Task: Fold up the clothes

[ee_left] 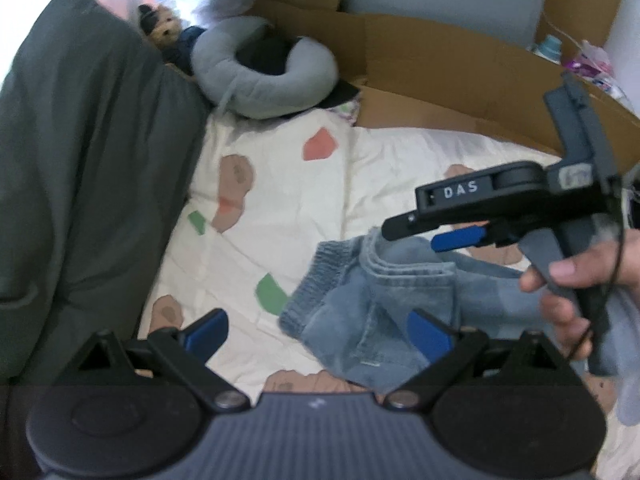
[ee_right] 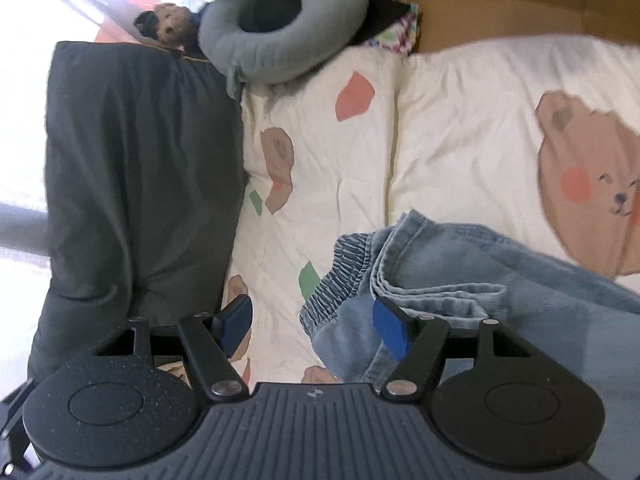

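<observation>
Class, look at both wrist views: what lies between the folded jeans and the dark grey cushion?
Only bare bedsheet, white with bear and colour patches, separates the jeans from the dark grey cushion. Both views show it, the right wrist view most clearly.

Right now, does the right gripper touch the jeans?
Apart. The left wrist view shows the right gripper open above the jeans, its blue pads clear of the denim.

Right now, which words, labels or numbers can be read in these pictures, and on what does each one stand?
"DAS": white letters on the black body of the right gripper, seen from the left wrist.
Small white mark on the left gripper base: too small to read.
Nothing else readable.
</observation>
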Motion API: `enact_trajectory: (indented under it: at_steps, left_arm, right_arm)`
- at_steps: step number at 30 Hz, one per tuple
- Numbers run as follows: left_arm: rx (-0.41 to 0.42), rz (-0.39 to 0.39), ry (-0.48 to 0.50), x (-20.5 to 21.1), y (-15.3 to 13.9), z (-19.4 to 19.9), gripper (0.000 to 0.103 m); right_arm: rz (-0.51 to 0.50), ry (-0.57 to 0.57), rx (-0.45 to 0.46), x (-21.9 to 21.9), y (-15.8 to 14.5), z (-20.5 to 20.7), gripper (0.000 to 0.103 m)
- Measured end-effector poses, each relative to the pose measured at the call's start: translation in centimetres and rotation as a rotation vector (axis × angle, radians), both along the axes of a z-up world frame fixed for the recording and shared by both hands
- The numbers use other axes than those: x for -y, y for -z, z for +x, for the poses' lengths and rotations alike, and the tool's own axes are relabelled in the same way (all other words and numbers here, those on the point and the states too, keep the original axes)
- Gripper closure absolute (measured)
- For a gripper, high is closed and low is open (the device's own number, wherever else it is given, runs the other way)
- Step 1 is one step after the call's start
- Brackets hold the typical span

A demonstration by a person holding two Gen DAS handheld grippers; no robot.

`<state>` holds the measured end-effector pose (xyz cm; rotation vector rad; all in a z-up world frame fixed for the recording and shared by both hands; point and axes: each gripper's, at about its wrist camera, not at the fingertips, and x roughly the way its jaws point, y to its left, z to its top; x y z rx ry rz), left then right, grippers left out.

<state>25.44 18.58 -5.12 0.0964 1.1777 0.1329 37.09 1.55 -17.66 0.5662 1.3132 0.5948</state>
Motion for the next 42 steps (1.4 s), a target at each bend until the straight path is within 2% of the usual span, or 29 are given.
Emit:
enact_trajectory:
  at_steps: [6,11,16,22,29,32,35,39,42]
  left_arm:
    - [-0.05,0.001,0.047,2.4,1.5,0.2,0.005]
    - [-0.095,0.008,0.064,4.9,3.1,0.6,0.005]
    - [-0.148,0.044,0.111,7.8,6.0,0.9,0.005]
    - [-0.121,0.077,0.127,10.1,9.6,3.1,0.005]
    - [-0.109,0.08,0.039,11.0,12.0,5.4,0.005]
    - [-0.109,0.083,0.034,11.8,12.9,5.6,0.005]
    - [-0.091,0.071,0.055,12.9,13.8,5.3,0.005]
    - [-0.029,0.127,0.045,14.4,15.1,4.6,0.006]
    - [-0.006,0.131,0.047,14.9,16.3,3.9,0.006]
  right_arm:
    - [-0.044,0.013,0.086,6.6,-3.0,-2.6,0.03]
    - [-0.152,0.031,0.116,12.0,-3.4,-3.8,0.03]
    - [-0.183,-0.027,0.154,15.3,-3.6,-5.5,0.03]
    - [-0.202,-0.096,0.183,18.4,-1.7,-7.3,0.029]
    - [-0.196,-0.089,0.162,21.7,2.6,-7.4,0.029]
    - [-0.192,-0.089,0.178,22.5,3.9,-7.2,0.029]
    - [-0.158,-0.059,0.18,23.2,5.2,-7.3,0.029]
    - [-0.09,-0.044,0.172,23.6,7.2,-7.6,0.029]
    - [-0.047,-0.041,0.19,24.3,8.5,-7.9,0.029]
